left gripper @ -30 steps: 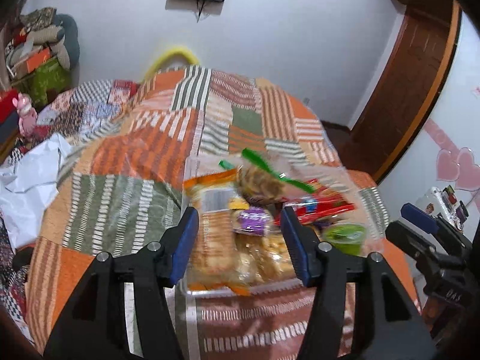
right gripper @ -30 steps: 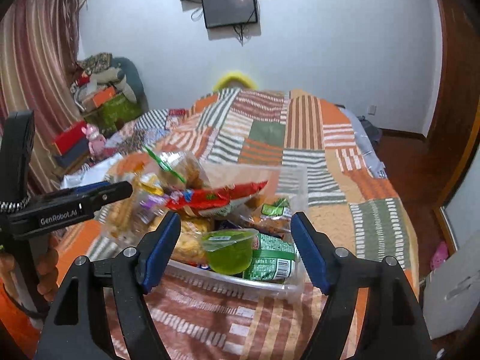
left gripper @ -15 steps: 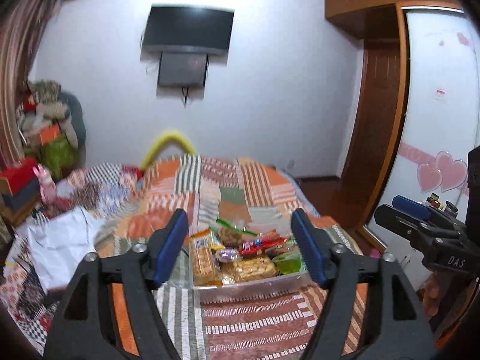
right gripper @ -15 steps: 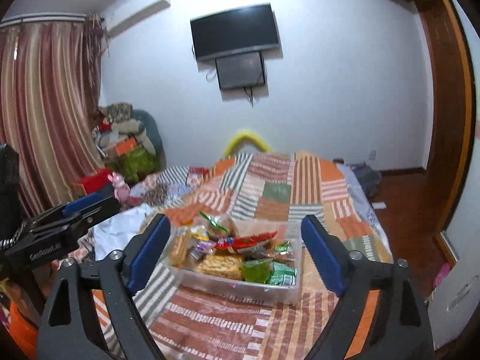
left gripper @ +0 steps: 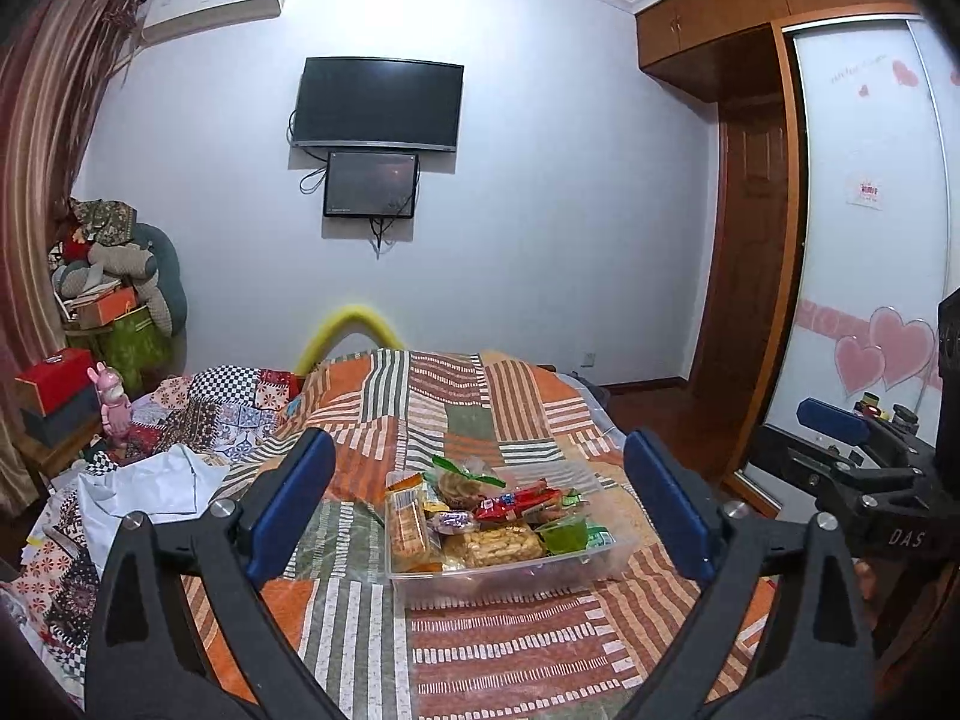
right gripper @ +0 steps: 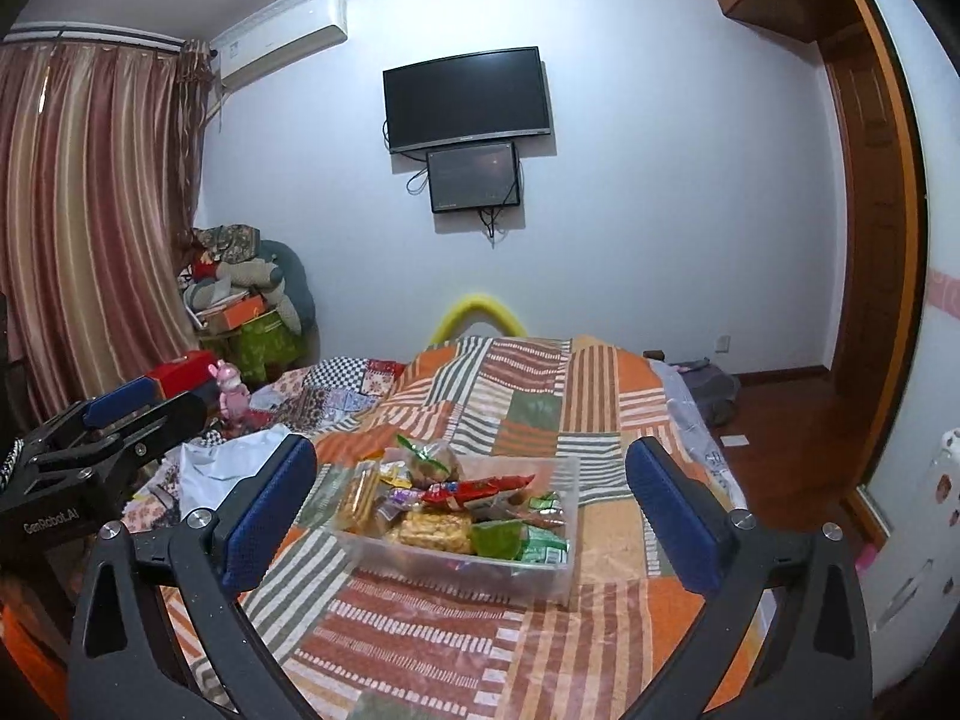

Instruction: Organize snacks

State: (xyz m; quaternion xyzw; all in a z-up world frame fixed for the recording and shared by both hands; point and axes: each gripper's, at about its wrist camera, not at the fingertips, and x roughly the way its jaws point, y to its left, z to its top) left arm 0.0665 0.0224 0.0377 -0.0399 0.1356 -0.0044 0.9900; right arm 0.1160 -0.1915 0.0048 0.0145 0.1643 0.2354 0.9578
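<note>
A clear plastic box stands on the striped patchwork bedspread. It holds several snacks: a red packet, a green jelly cup, yellow cracker packs and a green-tied bag. My left gripper is open and empty, held back from the box. My right gripper is open and empty, also back from the box. Each gripper shows at the edge of the other's view.
A white cloth and patterned fabric lie on the bed's left. A pile of boxes and cushions stands in the left corner. A wooden wardrobe and door are on the right. A TV hangs on the far wall.
Both grippers have pulled back and up from the box, which now looks small and far. Both jaws have opened wider. The snacks stay in the box.
</note>
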